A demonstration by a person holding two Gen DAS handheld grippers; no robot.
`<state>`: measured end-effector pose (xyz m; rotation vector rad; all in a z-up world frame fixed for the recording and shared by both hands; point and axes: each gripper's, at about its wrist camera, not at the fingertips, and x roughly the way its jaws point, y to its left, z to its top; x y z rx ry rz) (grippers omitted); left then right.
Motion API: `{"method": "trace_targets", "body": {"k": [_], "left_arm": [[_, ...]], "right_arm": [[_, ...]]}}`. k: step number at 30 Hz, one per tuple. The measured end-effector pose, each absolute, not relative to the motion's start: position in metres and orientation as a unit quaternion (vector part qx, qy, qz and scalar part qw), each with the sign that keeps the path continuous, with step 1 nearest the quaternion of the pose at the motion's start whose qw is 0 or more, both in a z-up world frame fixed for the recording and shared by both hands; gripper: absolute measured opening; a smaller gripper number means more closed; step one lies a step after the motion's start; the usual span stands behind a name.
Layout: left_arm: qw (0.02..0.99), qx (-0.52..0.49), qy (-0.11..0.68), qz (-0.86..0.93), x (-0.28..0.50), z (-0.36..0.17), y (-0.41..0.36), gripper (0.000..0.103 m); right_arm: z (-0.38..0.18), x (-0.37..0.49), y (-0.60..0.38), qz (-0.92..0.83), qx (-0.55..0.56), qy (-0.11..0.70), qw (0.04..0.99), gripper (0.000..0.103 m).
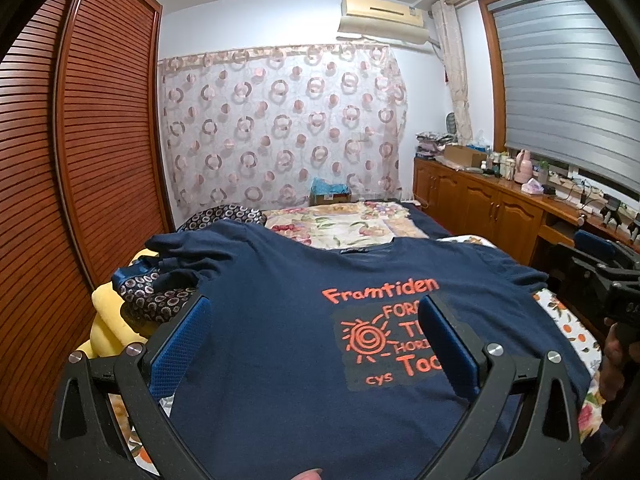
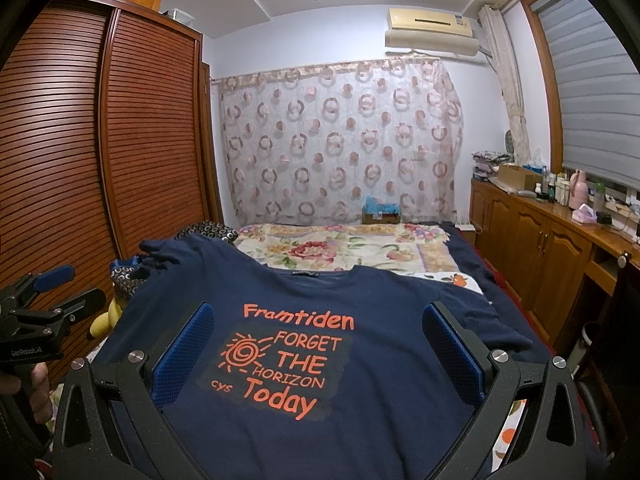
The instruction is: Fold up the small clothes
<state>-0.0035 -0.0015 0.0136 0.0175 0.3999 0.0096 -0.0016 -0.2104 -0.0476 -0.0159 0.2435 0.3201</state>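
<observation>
A navy T-shirt with an orange "Framtiden" print lies spread front-up on the bed, collar toward the far end; it also shows in the right wrist view. My left gripper is open and empty, hovering over the shirt's lower left part. My right gripper is open and empty over the print. Each gripper appears at the edge of the other's view: the right gripper and the left gripper. The shirt's left sleeve is crumpled.
The floral bedspread covers the bed. A patterned dark garment and a yellow item lie at the left. A louvred wardrobe stands at the left, and a wooden cabinet with clutter at the right.
</observation>
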Motion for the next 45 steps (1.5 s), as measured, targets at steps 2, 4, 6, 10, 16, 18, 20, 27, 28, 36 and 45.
{"method": "trace_targets", "body": {"k": [2, 4, 6, 10, 16, 18, 20, 27, 28, 36, 45], "left_arm": [[0.978, 0.007, 0.208, 0.005, 0.003, 0.009, 0.003, 0.103], [0.976, 0.002, 0.217, -0.001, 0.012, 0.003, 0.007, 0.103], [0.975, -0.001, 0.222, -0.005, 0.018, 0.0, 0.011, 0.103], [0.972, 0.005, 0.234, -0.006, 0.037, -0.008, 0.018, 0.103], [0.969, 0.005, 0.247, -0.008, 0.058, -0.016, 0.028, 0.103], [0.968, 0.008, 0.251, -0.007, 0.065, -0.018, 0.031, 0.103], [0.967, 0.013, 0.254, -0.005, 0.071, -0.02, 0.031, 0.103], [0.963, 0.028, 0.269, -0.003, 0.097, -0.028, 0.037, 0.103], [0.962, 0.028, 0.272, -0.003, 0.101, -0.029, 0.038, 0.103], [0.957, 0.025, 0.29, 0.004, 0.124, -0.032, 0.055, 0.103], [0.954, 0.003, 0.299, 0.017, 0.136, -0.022, 0.095, 0.103]], "right_arm": [[-0.049, 0.001, -0.209, 0.159, -0.009, 0.127, 0.979, 0.103], [-0.05, 0.004, -0.209, 0.159, -0.01, 0.131, 0.978, 0.103], [-0.05, 0.007, -0.207, 0.16, -0.012, 0.136, 0.978, 0.103], [-0.047, 0.008, -0.207, 0.16, -0.02, 0.138, 0.977, 0.103], [-0.047, 0.018, -0.202, 0.165, -0.025, 0.141, 0.976, 0.103], [-0.047, 0.023, -0.2, 0.169, -0.027, 0.144, 0.975, 0.103], [-0.048, 0.029, -0.2, 0.171, -0.03, 0.145, 0.974, 0.103], [-0.046, 0.06, -0.191, 0.177, -0.042, 0.156, 0.971, 0.103], [-0.046, 0.065, -0.19, 0.178, -0.042, 0.159, 0.97, 0.103], [-0.039, 0.106, -0.177, 0.193, -0.054, 0.179, 0.963, 0.103], [-0.04, 0.156, -0.165, 0.222, -0.065, 0.218, 0.948, 0.103]]}}
